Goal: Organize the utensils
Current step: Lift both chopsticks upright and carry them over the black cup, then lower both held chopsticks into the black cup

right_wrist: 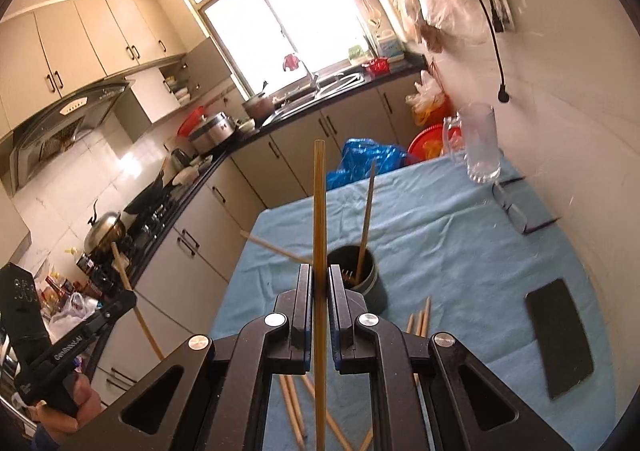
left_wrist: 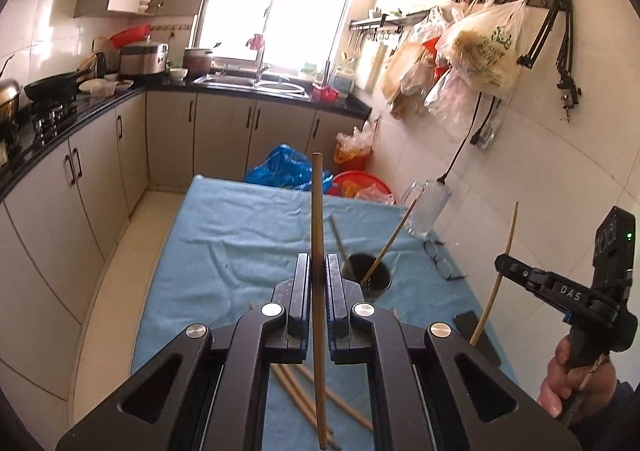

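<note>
Left gripper [left_wrist: 318,271] jaws pinching one chopstick [left_wrist: 317,211] upright, frame centre; right gripper [right_wrist: 319,279] jaws pinching another chopstick [right_wrist: 319,207]. Both held vertical, likely for dropping into dark holder [left_wrist: 368,275] on table [left_wrist: 224,235]. Loose chopsticks [right_wrist: 294,407] lie at bottom.

Each gripper is built of matte black plastic. On the left gripper [left_wrist: 318,271], two straight fingers are lined with blue pads, and four round silver screw heads are set into the angled arms, which are pierced by triangular cut-outs. The right gripper [right_wrist: 319,279] is made alike; white lettering and a green light are carried on its body. A dark blue sleeve [left_wrist: 624,403] is worn.
</note>
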### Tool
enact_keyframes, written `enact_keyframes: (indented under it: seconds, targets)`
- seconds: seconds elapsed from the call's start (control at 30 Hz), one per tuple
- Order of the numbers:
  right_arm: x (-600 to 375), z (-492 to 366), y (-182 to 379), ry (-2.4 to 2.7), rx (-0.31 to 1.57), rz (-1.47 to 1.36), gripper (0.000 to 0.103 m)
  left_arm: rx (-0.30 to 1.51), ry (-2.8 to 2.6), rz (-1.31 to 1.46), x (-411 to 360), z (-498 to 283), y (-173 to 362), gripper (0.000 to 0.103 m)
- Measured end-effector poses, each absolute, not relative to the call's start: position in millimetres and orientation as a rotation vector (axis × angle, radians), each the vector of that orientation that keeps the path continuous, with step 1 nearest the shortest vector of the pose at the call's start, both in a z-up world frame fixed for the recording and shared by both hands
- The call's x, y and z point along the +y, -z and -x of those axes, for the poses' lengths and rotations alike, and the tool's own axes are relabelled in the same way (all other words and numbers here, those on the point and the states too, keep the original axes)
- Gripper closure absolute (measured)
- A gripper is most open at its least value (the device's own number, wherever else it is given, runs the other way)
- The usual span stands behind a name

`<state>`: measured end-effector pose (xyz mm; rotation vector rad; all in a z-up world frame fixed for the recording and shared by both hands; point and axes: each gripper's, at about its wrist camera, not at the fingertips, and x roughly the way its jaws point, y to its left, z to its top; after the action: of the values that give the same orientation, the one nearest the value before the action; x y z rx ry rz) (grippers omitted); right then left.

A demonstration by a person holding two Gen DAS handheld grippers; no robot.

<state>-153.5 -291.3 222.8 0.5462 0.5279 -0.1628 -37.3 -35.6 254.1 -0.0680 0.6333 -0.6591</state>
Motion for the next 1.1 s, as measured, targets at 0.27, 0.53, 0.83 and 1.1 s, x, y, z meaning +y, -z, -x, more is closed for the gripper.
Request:
enact_keyframes:
  seconds: [0.27,0.53,0.83,1.1]
  targets:
    - [-322,130,-243,0.156,0.473,-0.537,0.095,0.583,0.653,0.07,-85,22,-281,0.097]
    - [-349,87,-248,0.169,0.448,-0.515,0.095,0.577,0.607,0.082,-144,-13,-280,0.097]
    - [-379,30,-228,0.175,0.451,-0.509,0.095,0.555,0.537,0.114,-190,-61,-264,0.097]
    - [-377,-14,-212,0.19,0.434,-0.449,0.095,0.531,0.48,0.159,-205,-84,-232,0.097]
